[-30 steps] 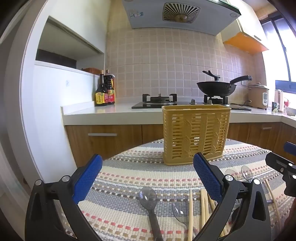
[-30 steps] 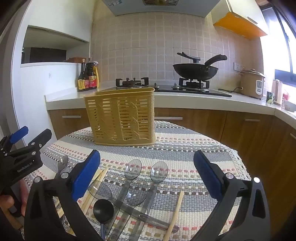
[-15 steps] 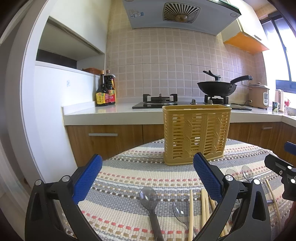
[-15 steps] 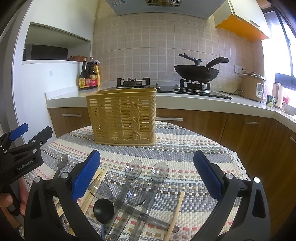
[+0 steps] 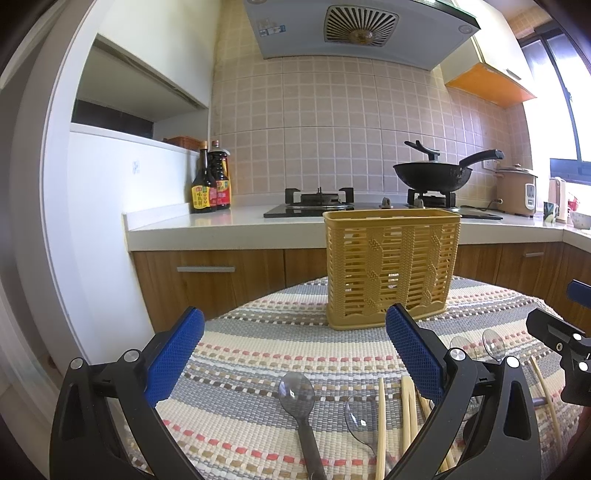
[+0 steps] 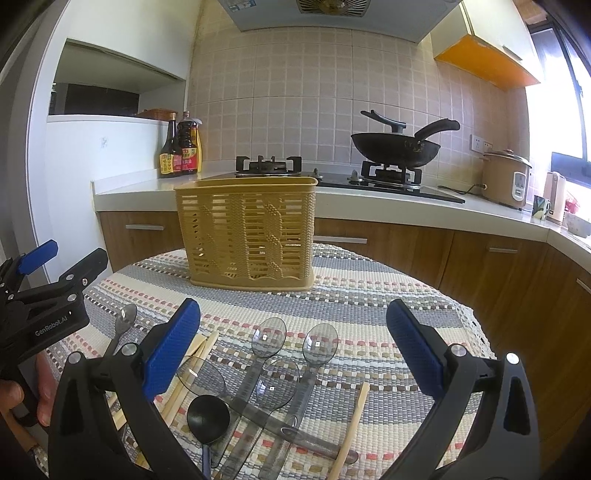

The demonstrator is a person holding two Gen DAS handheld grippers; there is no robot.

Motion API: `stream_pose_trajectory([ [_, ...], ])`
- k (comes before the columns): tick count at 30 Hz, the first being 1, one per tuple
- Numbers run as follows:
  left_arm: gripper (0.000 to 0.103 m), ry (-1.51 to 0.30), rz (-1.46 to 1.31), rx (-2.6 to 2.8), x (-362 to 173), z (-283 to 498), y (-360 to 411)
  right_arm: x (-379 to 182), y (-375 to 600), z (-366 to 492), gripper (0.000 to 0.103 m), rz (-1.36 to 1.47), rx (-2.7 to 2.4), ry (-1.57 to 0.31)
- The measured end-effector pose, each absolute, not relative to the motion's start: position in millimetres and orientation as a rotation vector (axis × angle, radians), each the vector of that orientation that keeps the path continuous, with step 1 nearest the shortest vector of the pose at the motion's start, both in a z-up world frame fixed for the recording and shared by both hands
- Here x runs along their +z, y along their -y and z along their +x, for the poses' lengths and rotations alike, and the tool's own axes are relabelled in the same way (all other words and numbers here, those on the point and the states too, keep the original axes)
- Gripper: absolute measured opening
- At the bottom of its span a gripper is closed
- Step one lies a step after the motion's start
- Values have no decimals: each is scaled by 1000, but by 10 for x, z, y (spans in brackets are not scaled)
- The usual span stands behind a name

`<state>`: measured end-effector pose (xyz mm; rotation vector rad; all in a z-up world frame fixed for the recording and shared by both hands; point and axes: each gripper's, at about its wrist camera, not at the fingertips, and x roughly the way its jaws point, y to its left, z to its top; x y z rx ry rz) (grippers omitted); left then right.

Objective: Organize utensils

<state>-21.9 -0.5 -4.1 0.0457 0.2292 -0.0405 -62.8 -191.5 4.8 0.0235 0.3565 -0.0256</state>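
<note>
A round counter covered with a woven striped cloth in grey, cream, pink and brown carries everything. Near its far edge stands a yellow slatted utensil basket, upright. In front of it, clear smoky plastic spoons lie crossed over one another, with a black spoon beside them and wooden chopsticks to their left; a single chopstick lies to the right. One more clear spoon lies apart, on the left side.

The left tool hovers over the cloth with its blue-padded fingers spread wide, holding nothing. The right tool is likewise wide open and empty above the spoons.

Behind runs a white kitchen worktop on wooden cabinets, with sauce bottles, a gas hob, a black wok and a rice cooker. A range hood hangs over beige tiles.
</note>
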Motion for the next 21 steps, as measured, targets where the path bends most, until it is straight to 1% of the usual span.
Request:
stream_pose_trajectory([
  [8, 96, -228, 46, -39, -38, -219, 10, 60, 1884, -626, 97, 8, -29, -363],
  [16, 96, -233, 38, -42, -31, -208, 3, 56, 1966, -617, 97, 54, -58, -379],
  [21, 95, -291, -10, -115, -24, -139, -91, 78, 1980, -554, 97, 32, -66, -412],
])
